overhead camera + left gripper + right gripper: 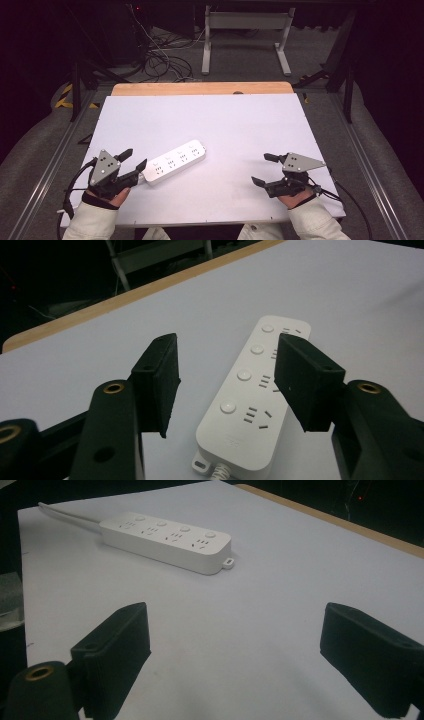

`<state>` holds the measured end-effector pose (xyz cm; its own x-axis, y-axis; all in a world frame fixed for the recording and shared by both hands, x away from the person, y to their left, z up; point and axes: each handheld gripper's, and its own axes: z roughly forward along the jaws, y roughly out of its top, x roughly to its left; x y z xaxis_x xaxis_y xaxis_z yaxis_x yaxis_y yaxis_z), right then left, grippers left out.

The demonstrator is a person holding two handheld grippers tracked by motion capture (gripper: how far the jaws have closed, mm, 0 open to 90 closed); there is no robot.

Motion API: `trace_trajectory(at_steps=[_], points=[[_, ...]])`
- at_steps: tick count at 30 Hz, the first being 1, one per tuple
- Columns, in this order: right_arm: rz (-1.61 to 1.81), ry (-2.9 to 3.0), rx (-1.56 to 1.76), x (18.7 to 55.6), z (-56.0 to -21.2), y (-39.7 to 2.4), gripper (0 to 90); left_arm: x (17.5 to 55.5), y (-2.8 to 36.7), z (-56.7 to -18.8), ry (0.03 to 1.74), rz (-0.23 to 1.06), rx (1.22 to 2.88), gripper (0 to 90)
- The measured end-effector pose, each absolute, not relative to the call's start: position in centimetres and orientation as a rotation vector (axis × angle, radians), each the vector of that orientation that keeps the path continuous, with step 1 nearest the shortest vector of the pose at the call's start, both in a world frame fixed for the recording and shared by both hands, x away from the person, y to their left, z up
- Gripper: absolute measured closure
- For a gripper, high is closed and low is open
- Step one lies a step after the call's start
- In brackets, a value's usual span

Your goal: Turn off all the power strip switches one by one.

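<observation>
A white power strip [175,162] lies flat on the white tabletop [225,125], left of the middle and nearer the person's edge, slanting from lower left to upper right in the high view. Its top carries four socket groups in a row, each with a round button beside it, and nothing is plugged into any of them. A small mounting tab sticks out at each end, and a white cable [67,516] leaves the end nearest the left tongs [134,159]. Those tongs, held in the person's left hand [112,192], sit at the cable end of the strip, just beside or above it; whether they touch it cannot be told. In the left gripper view the two black pads [159,382] stand part-way apart, one to each side of the strip's near end, with a clear gap between each pad and the white casing, so the tongs grip nothing. The right tongs [263,169], in the person's right hand [295,197], rest well apart from the strip near the right side of the tabletop. Their jaws are spread wide and hold nothing; in the right gripper view bare tabletop lies between them, with the strip farther off. A strip of wooden edge [200,88] runs along the far side of the tabletop, and beyond it cables [160,57] lie tangled on the dark floor beside a grey metal frame [245,30].
</observation>
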<state>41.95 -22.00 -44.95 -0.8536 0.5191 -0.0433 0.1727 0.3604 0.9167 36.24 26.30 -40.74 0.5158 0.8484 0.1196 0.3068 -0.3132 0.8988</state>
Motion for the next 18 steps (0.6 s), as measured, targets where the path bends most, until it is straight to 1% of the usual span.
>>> trace_trajectory(at_steps=[4,18], points=[[1.490,2.305,0.606,42.0,-45.0,-21.9,12.7,36.7,26.1,-40.4,0.949,0.768,1.896,47.1],[1.497,2.304,0.581,41.8,-45.0,-21.9,13.1,39.1,24.9,-39.5,0.950,0.682,1.929,52.5]])
